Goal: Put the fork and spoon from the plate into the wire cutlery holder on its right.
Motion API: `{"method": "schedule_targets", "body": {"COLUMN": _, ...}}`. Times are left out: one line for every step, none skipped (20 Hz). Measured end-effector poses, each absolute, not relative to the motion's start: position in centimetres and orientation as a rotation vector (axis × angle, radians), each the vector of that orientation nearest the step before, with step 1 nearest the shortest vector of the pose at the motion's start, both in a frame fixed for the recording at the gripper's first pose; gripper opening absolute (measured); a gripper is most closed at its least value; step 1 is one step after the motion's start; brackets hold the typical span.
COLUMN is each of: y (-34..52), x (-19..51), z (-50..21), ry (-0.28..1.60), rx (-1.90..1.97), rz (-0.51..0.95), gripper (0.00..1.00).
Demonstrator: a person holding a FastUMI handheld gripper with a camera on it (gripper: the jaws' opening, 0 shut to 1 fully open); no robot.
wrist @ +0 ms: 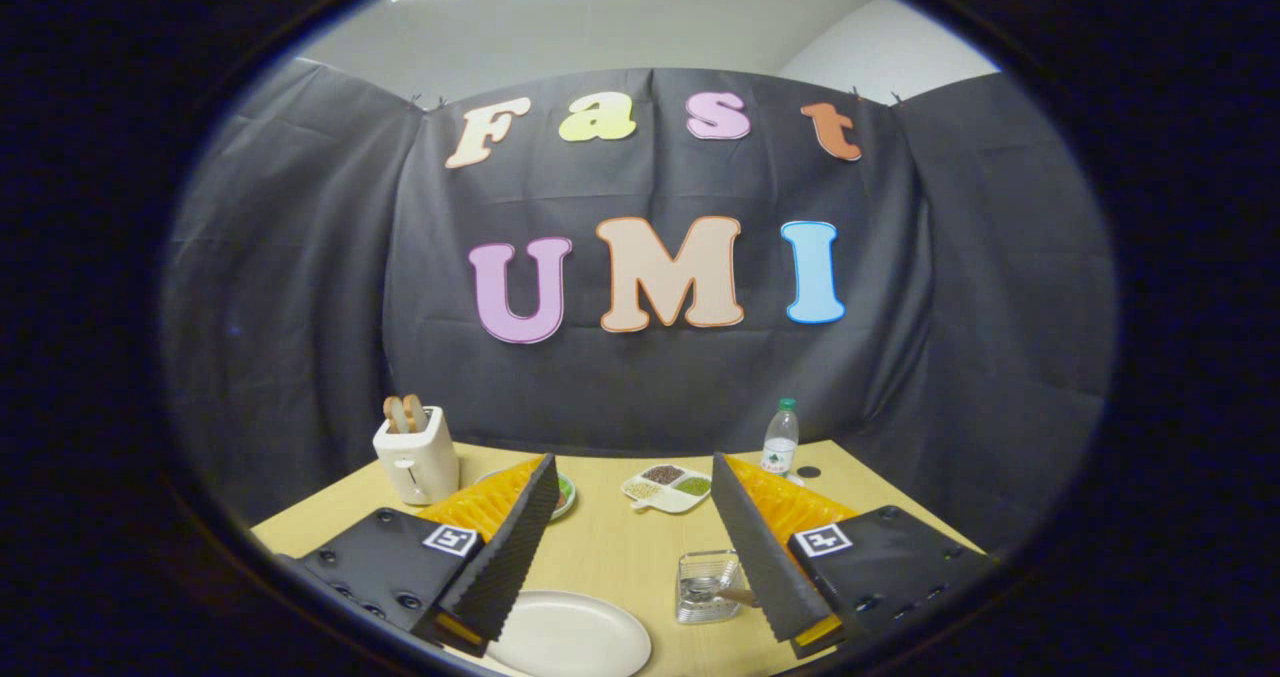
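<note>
On the wooden table (610, 557), gripper (630, 617) spread wide, holding nothing
Pale oval plate (570, 637) at 6 o'clock looks bare; wire cutlery holder (708, 585) at its 3 o'clock holds utensils, details too small to tell

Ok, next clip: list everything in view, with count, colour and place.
plate: one, white, bare, between the fingers near the left one
wire cutlery holder: one, clear-silver, right of the plate, by the right finger; cutlery with a brownish handle inside
toaster: one, white, far left, two brown slices up top
green dish: one, partly hidden behind the left finger
divided dish: one, white, compartments of dark, green and pale contents, mid-table
water bottle: one, clear with green cap, far right
table: one, light wood
gripper: one, fingers wide apart, holding nothing
</note>
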State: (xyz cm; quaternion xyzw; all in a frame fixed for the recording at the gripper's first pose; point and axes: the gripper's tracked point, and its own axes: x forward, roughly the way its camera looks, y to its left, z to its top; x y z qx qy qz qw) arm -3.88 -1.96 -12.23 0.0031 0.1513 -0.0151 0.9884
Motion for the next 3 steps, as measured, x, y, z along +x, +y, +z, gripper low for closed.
{"method": "schedule_targets", "body": {"y": -2.05, "x": -3.85, "z": -12.18, "ry": 0.302, "rx": 0.011, "rz": -0.033, "gripper": 0.99}}
{"method": "schedule_targets", "body": {"y": -2.23, "x": -3.77, "z": -12.13, "ry": 0.293, "rx": 0.011, "rz": -0.04, "gripper": 0.99}}
{"method": "schedule_targets", "body": {"y": -2.44, "x": -3.64, "z": -11.95, "ry": 0.288, "rx": 0.005, "rz": -0.045, "gripper": 0.99}}
